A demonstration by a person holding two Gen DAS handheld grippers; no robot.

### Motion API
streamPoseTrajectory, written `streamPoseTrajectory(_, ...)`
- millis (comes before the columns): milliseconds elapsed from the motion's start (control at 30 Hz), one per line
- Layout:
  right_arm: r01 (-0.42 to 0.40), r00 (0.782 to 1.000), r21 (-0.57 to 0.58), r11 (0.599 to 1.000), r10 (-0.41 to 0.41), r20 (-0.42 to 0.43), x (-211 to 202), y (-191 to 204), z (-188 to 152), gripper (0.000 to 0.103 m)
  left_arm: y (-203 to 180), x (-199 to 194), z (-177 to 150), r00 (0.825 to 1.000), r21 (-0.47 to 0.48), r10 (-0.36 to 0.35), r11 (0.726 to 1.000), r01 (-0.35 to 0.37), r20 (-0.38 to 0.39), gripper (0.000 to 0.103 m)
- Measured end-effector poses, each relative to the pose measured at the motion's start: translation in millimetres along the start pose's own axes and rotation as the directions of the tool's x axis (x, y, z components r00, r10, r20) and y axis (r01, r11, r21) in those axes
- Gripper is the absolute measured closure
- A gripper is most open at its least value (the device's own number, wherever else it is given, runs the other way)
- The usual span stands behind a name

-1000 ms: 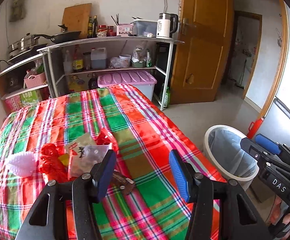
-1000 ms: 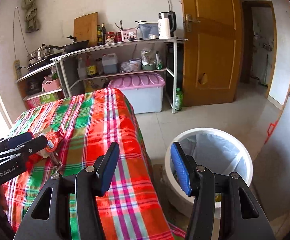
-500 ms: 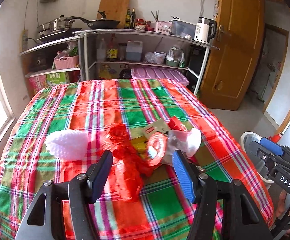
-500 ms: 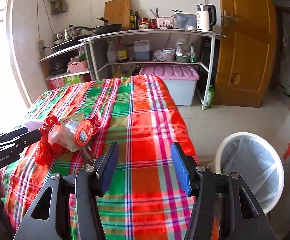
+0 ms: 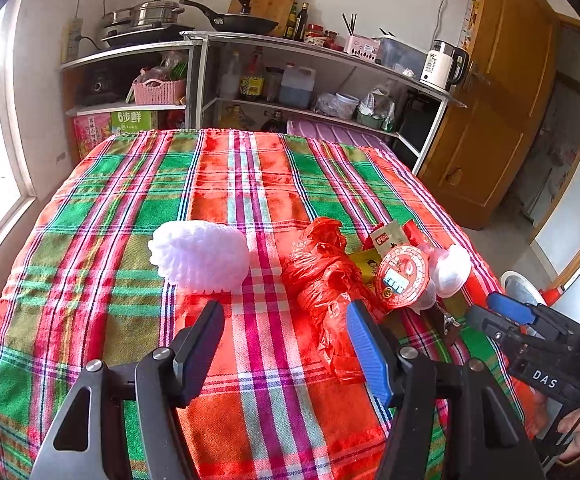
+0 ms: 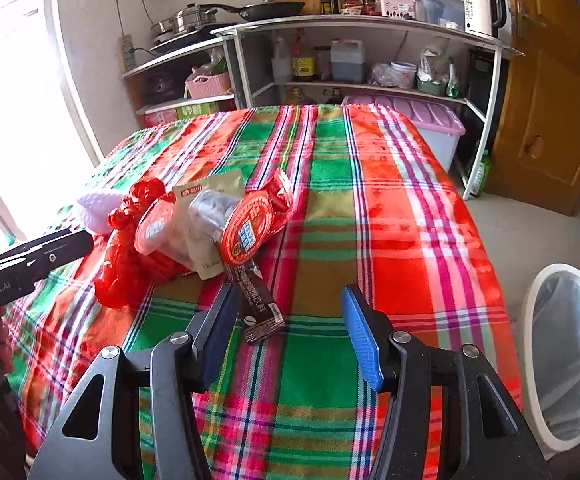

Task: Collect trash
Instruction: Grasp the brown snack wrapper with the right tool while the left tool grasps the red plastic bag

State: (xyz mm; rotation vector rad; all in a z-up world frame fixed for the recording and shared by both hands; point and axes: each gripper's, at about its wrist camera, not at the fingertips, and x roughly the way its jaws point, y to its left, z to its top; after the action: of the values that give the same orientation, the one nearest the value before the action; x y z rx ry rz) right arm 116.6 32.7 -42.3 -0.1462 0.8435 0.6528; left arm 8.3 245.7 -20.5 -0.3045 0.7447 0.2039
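Left gripper jaws just widened — empty, right gripper spread, trash pile now nearer

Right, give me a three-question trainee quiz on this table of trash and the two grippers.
1. True or false: the right gripper holds the dark wrapper.
2. What lies furthest left in the left wrist view? A) white foam net B) red plastic bag C) red-lidded cup
3. Fill in: the bin stands on the ____, beside the table.

Key
1. False: both the right gripper and the left gripper are open and empty.
2. A
3. floor
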Motion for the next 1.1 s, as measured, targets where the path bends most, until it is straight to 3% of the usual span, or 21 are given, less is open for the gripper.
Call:
streamPoseTrajectory(200,-0.001,0.999,-0.064,0.998,-0.002,-0.038,18.9,12.8,3.5,0.048,-1.4,10.9,1.4,0.999,0.005,-0.031,0.999,0.032,-0.025,0.040)
streamPoseTrajectory(500,-0.027,0.997,-0.053,0.998,0.023,-0.074,31.7,12.2,6.3,0.049,-13.6,27.1,5.4,0.996,0.015,-0.072,0.997,0.073,-0.056,0.037)
streamPoseTrajectory(600,-0.039,0.997,-0.046,0.998,0.035,-0.071,31.0,10.3,6.3,0.063,-16.8,31.7,6.6,0.996,0.017,-0.072,0.997,0.073,-0.058,0.037)
streamPoseTrajectory(833,-0.059,0.996,-0.040,0.997,0.056,-0.069,26.3,7.7,3.0,0.078,-18.5,40.5,6.9,0.995,0.002,-0.063,0.998,0.064,-0.074,0.037)
streamPoseTrajectory(1000,-0.074,0.995,-0.048,0.996,0.071,-0.066,21.3,9.0,-0.2,0.080,-20.2,40.3,6.8,0.996,0.007,-0.056,0.998,0.057,-0.069,0.037)
streamPoseTrajectory(1100,-0.072,0.996,-0.043,0.996,0.069,-0.059,15.4,6.9,-3.1,0.081,-20.9,40.5,7.3,0.996,0.005,-0.059,0.998,0.059,-0.069,0.049)
